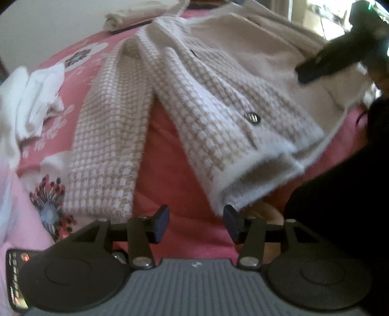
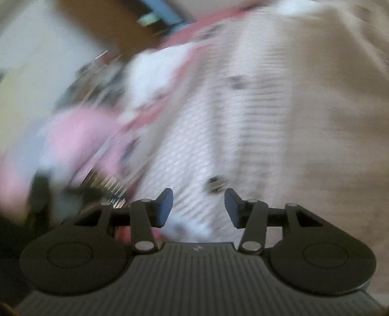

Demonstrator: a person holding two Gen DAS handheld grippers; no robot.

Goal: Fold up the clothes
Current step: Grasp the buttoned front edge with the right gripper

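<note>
A beige-and-white houndstooth knit cardigan (image 1: 206, 80) with a dark metal button (image 1: 252, 118) lies spread on a pink floral bedspread (image 1: 165, 150). One sleeve (image 1: 107, 136) runs down the left, and a white fuzzy cuff (image 1: 257, 179) lies just above my left gripper (image 1: 196, 223). That gripper is open, with only bedspread between its fingers. In the left wrist view the other gripper (image 1: 340, 58) hangs blurred at the upper right over the cardigan's plain beige part. The right wrist view is motion-blurred: my right gripper (image 2: 198, 206) is open above the houndstooth knit (image 2: 218, 136), nothing between its pads.
White garments (image 1: 31, 102) lie crumpled at the left of the bed. A folded cream piece (image 1: 136, 17) sits at the far edge. A dark sleeve of a person (image 1: 345, 194) fills the right side. A small dark packet (image 1: 17, 277) lies at the lower left.
</note>
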